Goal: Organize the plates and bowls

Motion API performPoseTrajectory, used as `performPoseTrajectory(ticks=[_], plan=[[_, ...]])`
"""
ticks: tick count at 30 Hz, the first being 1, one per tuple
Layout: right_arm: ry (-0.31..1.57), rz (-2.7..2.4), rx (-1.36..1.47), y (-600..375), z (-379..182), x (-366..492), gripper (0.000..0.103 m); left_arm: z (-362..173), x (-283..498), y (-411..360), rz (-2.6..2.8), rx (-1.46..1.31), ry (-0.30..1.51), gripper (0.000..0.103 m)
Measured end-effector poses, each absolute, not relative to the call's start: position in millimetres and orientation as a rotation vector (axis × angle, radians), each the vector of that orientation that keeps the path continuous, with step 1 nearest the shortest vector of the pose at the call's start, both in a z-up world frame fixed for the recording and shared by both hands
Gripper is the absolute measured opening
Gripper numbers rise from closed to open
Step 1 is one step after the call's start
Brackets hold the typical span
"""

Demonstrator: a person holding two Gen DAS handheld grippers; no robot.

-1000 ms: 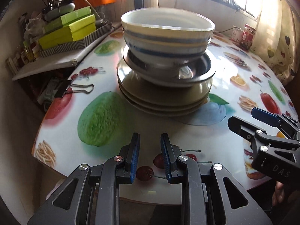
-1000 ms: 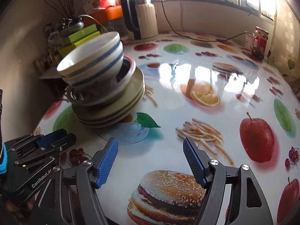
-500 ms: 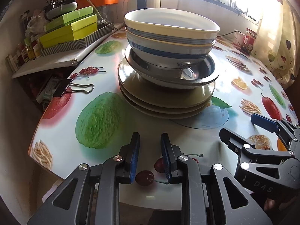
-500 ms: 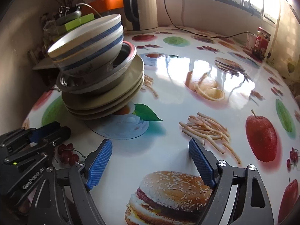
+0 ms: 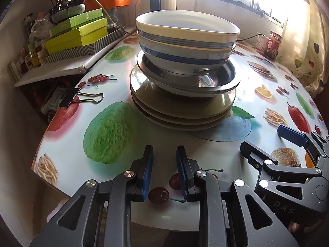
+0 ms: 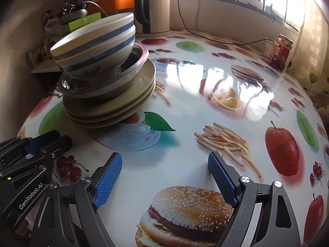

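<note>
A stack stands on the fruit-print table: several olive plates [image 5: 181,111] at the bottom, a steel dish [image 5: 205,82] on them, and two nested cream bowls with blue stripes [image 5: 185,39] on top. The same stack shows at the left of the right wrist view, with plates [image 6: 115,107] and bowls [image 6: 96,45]. My left gripper [image 5: 164,164] is in front of the stack, empty, its jaws a narrow gap apart. My right gripper [image 6: 164,166] is wide open and empty over the table, to the right of the stack.
A black binder clip [image 5: 82,97] lies left of the stack near the table edge. Green boxes [image 5: 78,35] sit on a side shelf. A kettle [image 6: 152,10] and its cord are at the back, a red jar [image 6: 282,50] at the far right.
Both grippers have drawn closer to the stack, which looks larger in both views. The right gripper's jaws have opened wider. The stack itself has not moved.
</note>
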State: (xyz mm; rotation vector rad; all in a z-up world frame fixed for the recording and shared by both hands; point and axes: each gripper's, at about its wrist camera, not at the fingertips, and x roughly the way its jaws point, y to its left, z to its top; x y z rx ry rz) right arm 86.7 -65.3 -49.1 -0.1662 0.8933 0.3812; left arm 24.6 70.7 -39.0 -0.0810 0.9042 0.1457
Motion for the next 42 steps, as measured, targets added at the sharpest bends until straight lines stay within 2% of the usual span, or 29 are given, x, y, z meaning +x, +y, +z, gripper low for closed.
performPoseTrajectory(ticks=[42], plan=[[0.888,0.378,-0.164,-68.0,-49.2,85.1,0.088,-38.5,24.6,71.2,0.147,-0.079,0.904,0.025]])
